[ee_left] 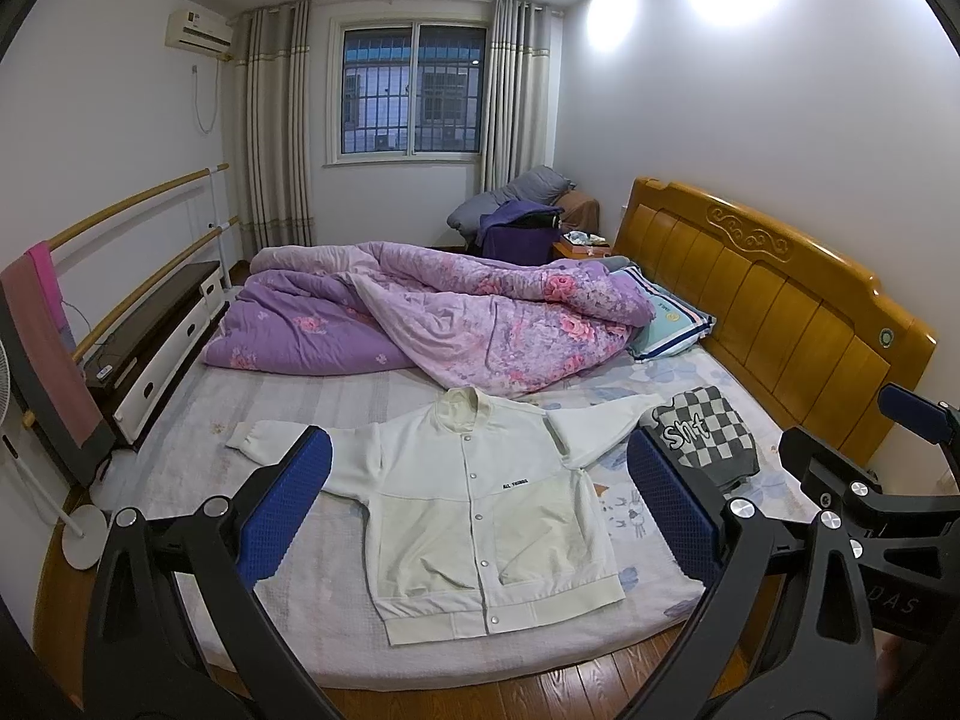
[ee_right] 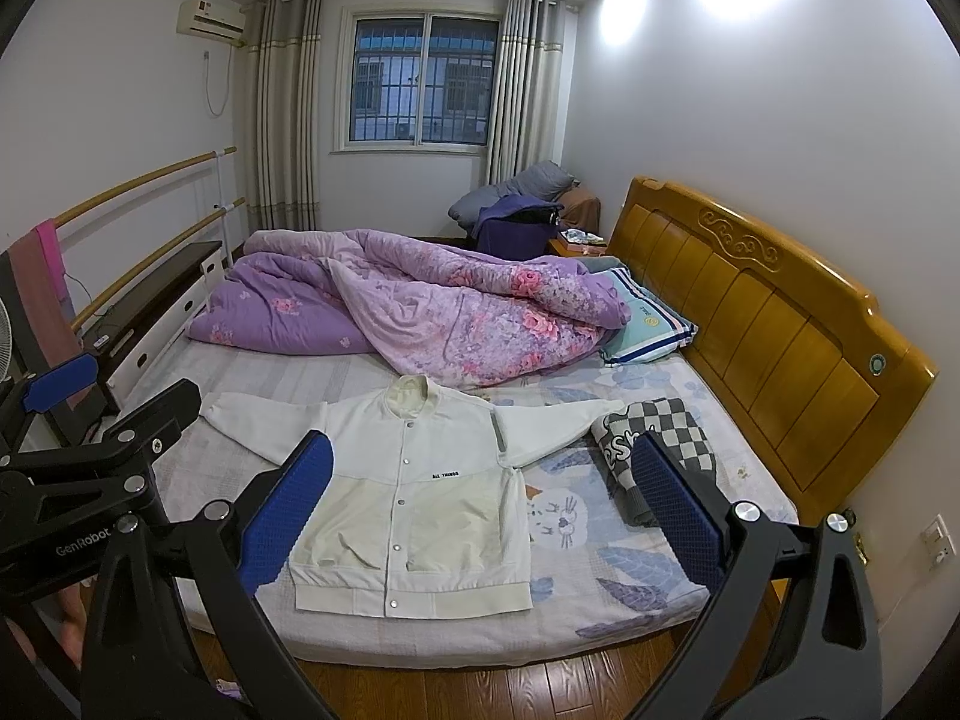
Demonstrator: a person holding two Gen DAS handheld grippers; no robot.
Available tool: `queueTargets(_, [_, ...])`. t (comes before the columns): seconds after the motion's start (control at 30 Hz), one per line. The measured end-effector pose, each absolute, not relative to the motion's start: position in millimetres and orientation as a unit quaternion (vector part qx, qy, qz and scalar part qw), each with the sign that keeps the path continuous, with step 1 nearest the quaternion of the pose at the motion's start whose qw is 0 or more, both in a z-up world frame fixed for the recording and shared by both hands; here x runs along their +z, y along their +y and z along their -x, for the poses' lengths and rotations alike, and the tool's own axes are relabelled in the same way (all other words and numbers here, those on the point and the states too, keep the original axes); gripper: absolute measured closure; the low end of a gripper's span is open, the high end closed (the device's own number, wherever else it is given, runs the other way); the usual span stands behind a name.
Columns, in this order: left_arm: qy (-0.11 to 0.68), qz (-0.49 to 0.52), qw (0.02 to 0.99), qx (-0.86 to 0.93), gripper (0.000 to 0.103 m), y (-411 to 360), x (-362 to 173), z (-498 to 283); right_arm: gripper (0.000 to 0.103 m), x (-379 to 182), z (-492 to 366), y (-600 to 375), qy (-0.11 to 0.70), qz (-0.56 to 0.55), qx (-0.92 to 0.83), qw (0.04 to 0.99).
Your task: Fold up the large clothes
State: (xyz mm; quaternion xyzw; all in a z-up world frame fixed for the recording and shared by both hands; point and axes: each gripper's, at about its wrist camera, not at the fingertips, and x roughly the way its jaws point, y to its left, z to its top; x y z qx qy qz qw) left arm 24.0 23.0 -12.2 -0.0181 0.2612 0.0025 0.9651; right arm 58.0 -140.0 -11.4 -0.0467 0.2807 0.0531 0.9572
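Two grippers, the left gripper (ee_left: pixel 480 504) and right gripper (ee_right: pixel 483 507), hang wide open above the flat white snap-button jacket (ee_left: pixel 480 498) on the bed (ee_left: pixel 300 396), where a careless grab could bunch the soft cloth.

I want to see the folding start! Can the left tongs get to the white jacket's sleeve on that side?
Probably yes. The left tongs are open and empty above the bed's near edge, and the white jacket lies flat, its left sleeve spread on bare sheet. The purple quilt lies farther back.
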Motion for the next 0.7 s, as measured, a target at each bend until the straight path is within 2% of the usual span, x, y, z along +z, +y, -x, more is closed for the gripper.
queueTargets(0.7, [0.264,0.020,0.964,0.002,0.005,28.5,-14.2,-27.4,0.007,-18.3,-63.6,-133.1,0.282,0.048,0.052,0.957])
